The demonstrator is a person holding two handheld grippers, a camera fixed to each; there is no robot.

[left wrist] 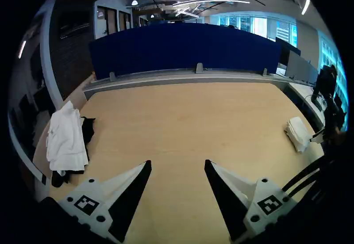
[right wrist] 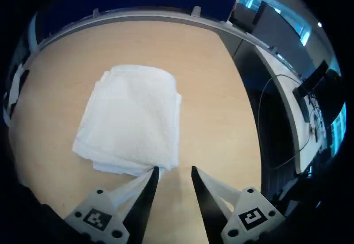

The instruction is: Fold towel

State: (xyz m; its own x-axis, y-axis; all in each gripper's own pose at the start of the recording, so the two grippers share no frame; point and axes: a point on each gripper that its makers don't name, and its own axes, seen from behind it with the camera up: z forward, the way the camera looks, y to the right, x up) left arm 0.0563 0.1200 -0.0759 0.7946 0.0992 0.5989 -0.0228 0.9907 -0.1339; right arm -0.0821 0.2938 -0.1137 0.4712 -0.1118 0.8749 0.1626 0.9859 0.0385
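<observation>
My right tongs (right wrist: 173,173) are hanging released, jaws a little apart and gripping nothing. The folded white towel (right wrist: 132,120) is lying flat on the wooden worktop (right wrist: 212,89) just ahead and to their left. Its near corner is reaching the left fingertip (right wrist: 150,177), though I cannot tell whether they are touching. Off to the right a second desk (right wrist: 283,93) is trailing a thin cable (right wrist: 265,111), with dark gear beyond that is too dim to make out.

My left tongs (left wrist: 177,162) are gaping wide over bare wood. Far to their left a heap of white cloth (left wrist: 66,138) is covering a dark item (left wrist: 87,129), mostly hidden, at the edge. Well off to the right a folded white stack (left wrist: 297,133) is sitting. A blue partition (left wrist: 186,45) is closing off the far side. The square markers (left wrist: 86,203) on my fingers are showing patterns, no readable writing.
</observation>
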